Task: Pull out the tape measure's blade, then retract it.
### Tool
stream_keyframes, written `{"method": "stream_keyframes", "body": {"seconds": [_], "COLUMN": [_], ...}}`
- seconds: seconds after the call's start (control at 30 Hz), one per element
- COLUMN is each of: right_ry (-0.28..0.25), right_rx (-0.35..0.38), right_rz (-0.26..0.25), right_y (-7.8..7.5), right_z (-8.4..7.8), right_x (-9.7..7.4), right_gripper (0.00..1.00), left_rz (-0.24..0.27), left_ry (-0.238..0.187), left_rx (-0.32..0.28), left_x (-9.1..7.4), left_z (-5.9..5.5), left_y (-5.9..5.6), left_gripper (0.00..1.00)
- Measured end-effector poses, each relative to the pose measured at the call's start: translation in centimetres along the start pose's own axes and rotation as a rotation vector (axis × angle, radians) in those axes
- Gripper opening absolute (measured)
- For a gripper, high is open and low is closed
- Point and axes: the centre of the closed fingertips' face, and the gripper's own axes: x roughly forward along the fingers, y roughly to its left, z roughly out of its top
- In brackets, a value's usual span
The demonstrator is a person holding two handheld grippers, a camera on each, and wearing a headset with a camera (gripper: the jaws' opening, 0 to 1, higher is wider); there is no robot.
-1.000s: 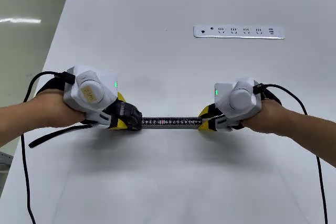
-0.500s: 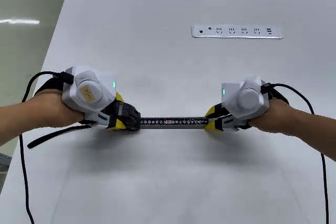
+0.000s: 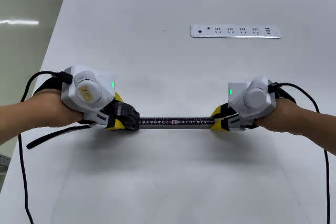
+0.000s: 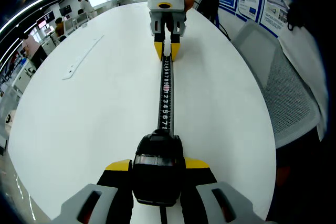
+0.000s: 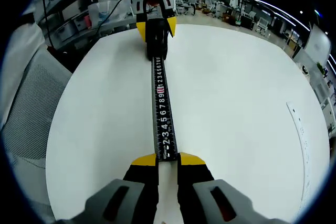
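A black tape measure case lies low over the white table, with my left gripper shut on it between yellow-tipped jaws. Its dark numbered blade stretches straight across to my right gripper, which is shut on the blade's end. In the left gripper view the right gripper shows far off at the blade's tip. In the right gripper view the case sits at the far end in the left gripper.
A white power strip lies flat toward the table's far side. Black cables trail from both grippers over the table. The table's left edge drops to a grey floor. Mesh chairs stand beside the table.
My right gripper has moved to the right with the blade's end, and more of the blade is out of the case. The left gripper and the case have stayed put.
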Motion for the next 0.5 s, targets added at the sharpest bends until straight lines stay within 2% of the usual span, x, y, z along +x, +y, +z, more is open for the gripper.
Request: {"method": "stream_keyframes", "body": {"seconds": [0.5], "right_ry": [0.007], "right_rx": [0.011], "right_rz": [-0.003], "right_y": [-0.01], "right_z": [-0.72], "right_x": [-0.66], "right_gripper": [0.11], "left_rz": [-0.001], "left_ry": [0.003], "left_rx": [0.001], "left_x": [0.07], "left_z": [-0.03], "left_y": [0.04], "left_gripper": [0.31]}}
